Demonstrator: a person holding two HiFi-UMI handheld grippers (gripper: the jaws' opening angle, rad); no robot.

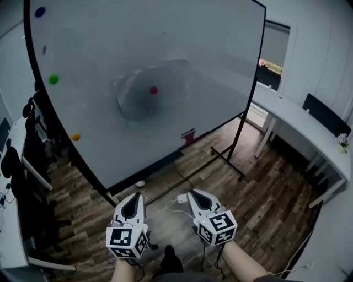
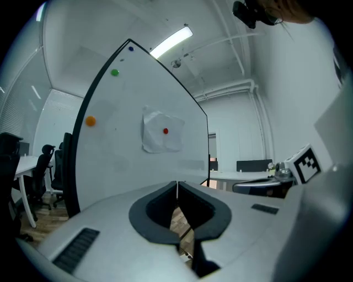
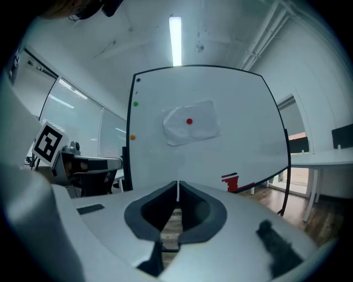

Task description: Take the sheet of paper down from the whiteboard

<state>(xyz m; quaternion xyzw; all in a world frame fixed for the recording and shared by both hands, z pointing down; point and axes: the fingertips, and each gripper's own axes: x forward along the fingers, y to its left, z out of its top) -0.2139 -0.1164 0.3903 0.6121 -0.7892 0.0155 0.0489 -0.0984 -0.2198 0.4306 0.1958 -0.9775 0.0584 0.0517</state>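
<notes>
A crumpled white sheet of paper (image 1: 150,92) hangs near the middle of the whiteboard (image 1: 220,66), pinned by a red magnet (image 1: 153,90). The same sheet (image 2: 161,131) shows in the left gripper view, and the sheet (image 3: 191,122) with its red magnet (image 3: 190,121) in the right gripper view. My left gripper (image 1: 133,197) and right gripper (image 1: 194,194) are held low, side by side, well short of the board. Both are shut with nothing between the jaws, the left gripper (image 2: 177,184) and the right gripper (image 3: 177,184) each pointing at the board.
Blue (image 1: 39,11), green (image 1: 53,79) and orange (image 1: 75,136) magnets sit along the board's left side, and a red eraser (image 1: 188,135) on its tray. The board's wheeled stand (image 1: 226,161) and a white cable adapter (image 1: 181,198) are on the wood floor. A white desk (image 1: 298,124) runs along the right; chairs (image 1: 22,160) stand left.
</notes>
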